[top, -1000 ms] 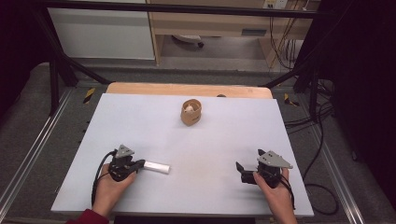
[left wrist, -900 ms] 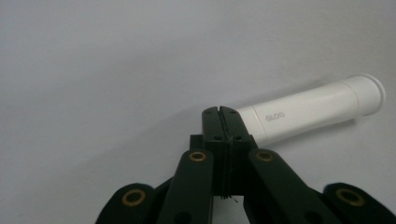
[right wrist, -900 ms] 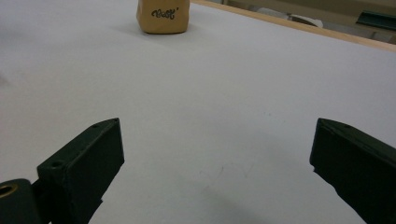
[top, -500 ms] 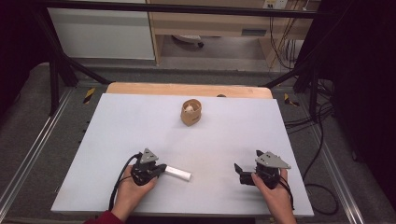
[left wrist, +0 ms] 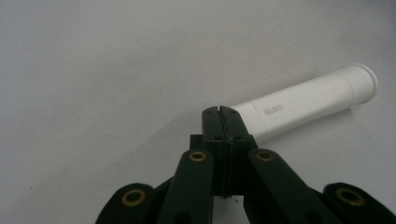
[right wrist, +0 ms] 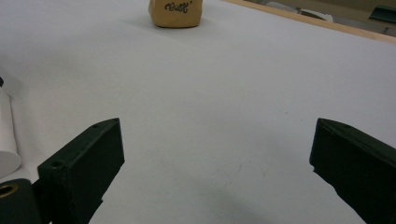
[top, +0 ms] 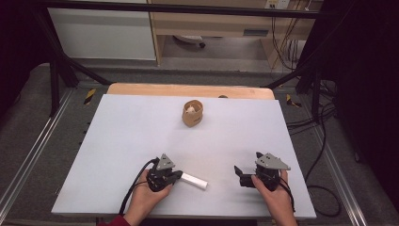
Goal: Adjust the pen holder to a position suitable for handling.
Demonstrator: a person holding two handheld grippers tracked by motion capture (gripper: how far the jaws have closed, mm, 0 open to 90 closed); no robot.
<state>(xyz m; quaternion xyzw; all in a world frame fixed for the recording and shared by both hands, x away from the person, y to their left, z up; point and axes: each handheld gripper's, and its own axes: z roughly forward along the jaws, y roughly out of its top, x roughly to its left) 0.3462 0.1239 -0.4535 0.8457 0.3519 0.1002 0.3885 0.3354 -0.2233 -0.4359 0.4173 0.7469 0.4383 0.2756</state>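
Note:
A white tube [top: 194,180] marked "GLOO" [left wrist: 303,100] lies low over the white table near the front edge, its cap end pointing right. My left gripper [top: 175,176] is shut at the tube's left end; in the left gripper view its jaws [left wrist: 223,116] are pressed together and hide that end. My right gripper [top: 239,175] stands open a short way to the right of the tube, with nothing between its jaws [right wrist: 217,154]. The tube's cap end [right wrist: 7,140] shows at the left edge of the right gripper view.
A small brown cup [top: 192,113] with something white inside stands at the back middle of the table [top: 117,141]; it carries dark lettering [right wrist: 175,11]. A wooden strip [top: 141,89] runs along the far edge. Cables hang off to the right.
My left gripper has moved to the right along the front of the table, and the white tube has moved with it toward the right gripper. The right gripper has stayed in place.

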